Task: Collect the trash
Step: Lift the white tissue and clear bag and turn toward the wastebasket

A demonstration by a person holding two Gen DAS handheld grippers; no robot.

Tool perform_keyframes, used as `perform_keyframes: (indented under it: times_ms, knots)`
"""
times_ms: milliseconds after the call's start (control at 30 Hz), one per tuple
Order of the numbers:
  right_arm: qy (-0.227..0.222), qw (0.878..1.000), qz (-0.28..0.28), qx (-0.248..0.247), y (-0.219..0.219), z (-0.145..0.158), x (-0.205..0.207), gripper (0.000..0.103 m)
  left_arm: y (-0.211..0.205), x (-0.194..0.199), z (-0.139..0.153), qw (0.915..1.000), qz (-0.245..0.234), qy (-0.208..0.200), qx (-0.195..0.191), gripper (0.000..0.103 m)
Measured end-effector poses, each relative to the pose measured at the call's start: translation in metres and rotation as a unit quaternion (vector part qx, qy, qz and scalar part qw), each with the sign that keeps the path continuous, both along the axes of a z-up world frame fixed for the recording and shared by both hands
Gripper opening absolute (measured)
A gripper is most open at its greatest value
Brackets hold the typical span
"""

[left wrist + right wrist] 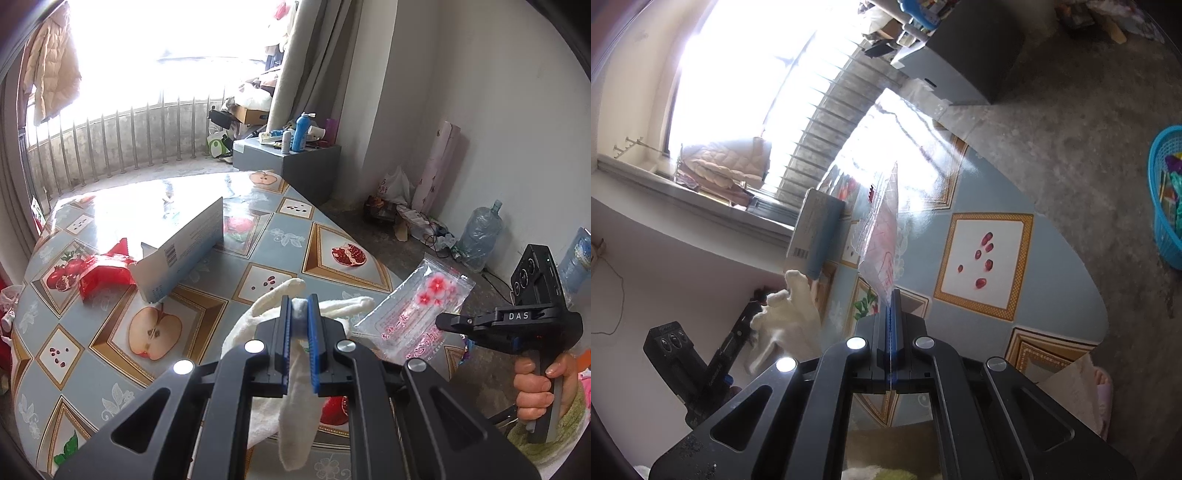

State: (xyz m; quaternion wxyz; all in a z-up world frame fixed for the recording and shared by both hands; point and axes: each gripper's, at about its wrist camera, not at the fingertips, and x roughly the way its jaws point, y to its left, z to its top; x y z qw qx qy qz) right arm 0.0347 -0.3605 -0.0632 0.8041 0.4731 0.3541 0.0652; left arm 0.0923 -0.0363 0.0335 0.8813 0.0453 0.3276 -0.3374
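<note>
A: Holding anything yet?
B: Left gripper is clamped on the white glove, low centre; right gripper is pinched on the clear bag, mid-frame.
A: What's left?
B: Box and red wrapper, centre-left on the table. Blue basket, right edge, looks the likely drop.
</note>
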Motion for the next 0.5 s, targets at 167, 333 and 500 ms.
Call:
perform_keyframes:
  times_ms: [167, 333, 500]
  knots:
    - [-0.013, 1.000, -0.010, 0.000, -0.005, 0.007, -0.006, 0.000, -0.008, 0.002, 0.012, 0.9998, -0.013, -0.007, -0.016, 0.008]
    - [-0.024, 0.999, -0.023, -0.004, -0.010, 0.012, -0.015, 0.000, -0.020, -0.002, 0.026, 0.9987, -0.033, -0.022, -0.033, 0.008]
    - [-0.037, 0.998, -0.044, -0.010, -0.017, 0.020, -0.028, 0.000, -0.030, -0.007, 0.039, 0.9969, -0.054, -0.034, -0.046, 0.008]
